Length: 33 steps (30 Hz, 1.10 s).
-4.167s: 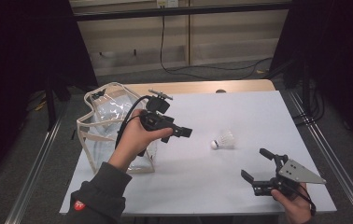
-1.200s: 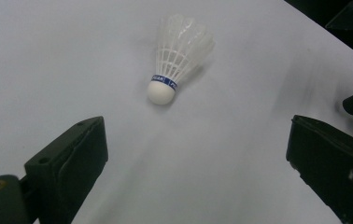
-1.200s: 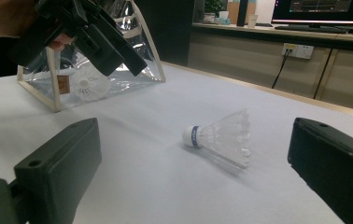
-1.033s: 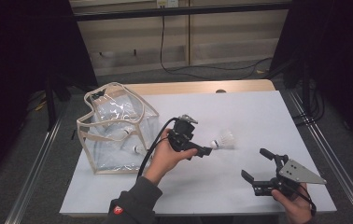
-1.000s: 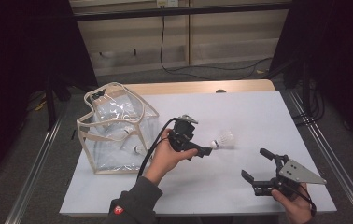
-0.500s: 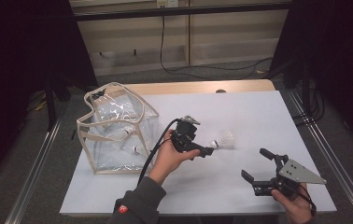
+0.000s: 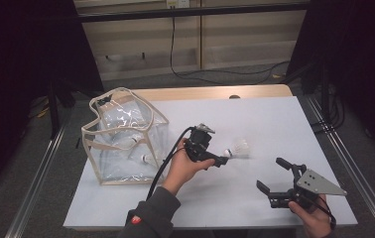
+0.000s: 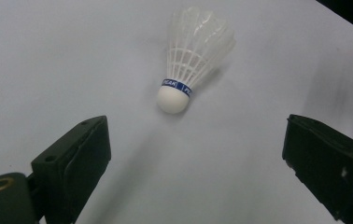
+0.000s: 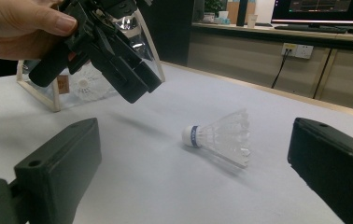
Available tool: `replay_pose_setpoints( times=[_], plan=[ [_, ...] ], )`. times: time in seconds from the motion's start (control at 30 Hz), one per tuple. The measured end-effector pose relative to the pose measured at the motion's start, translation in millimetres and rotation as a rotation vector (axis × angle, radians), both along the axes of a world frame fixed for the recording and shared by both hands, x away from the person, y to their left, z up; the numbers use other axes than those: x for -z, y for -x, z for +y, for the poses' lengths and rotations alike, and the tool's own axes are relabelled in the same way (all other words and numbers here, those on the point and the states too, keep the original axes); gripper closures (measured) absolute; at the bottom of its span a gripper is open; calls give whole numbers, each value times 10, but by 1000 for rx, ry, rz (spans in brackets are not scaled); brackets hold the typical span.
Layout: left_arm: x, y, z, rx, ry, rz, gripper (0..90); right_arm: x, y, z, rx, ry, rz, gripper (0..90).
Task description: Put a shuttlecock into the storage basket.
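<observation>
High view: left gripper point(image 7: 223, 157) held just above white table point(image 7: 275, 124), jaws wide apart, nothing gripped | shuttlecock point(image 7: 239, 148) on its side just beyond its tips, cork toward it | right gripper point(image 7: 281, 179) near front edge, jaws spread, nothing held | clear bag point(image 7: 123, 136) at left, shuttlecocks inside

- High view: we look forward and down on the table point(image 7: 255, 119).
- Both gripper views sit low and close, sharing 1 shuttlecock point(image 8: 191, 60) point(image 9: 219, 135).
</observation>
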State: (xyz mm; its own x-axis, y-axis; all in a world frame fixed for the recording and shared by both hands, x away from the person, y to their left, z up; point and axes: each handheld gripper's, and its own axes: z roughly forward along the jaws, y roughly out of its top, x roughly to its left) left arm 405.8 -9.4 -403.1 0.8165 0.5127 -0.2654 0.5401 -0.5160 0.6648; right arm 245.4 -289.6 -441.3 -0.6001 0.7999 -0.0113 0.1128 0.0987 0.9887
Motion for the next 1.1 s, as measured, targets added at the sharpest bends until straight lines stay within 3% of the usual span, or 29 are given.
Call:
replay_pose_setpoints(
  times=[1.1],
  plan=[
    [188,-90,-126,-3,-13,-32,91,0,3,0,-3,-1,2,27]
  ],
)
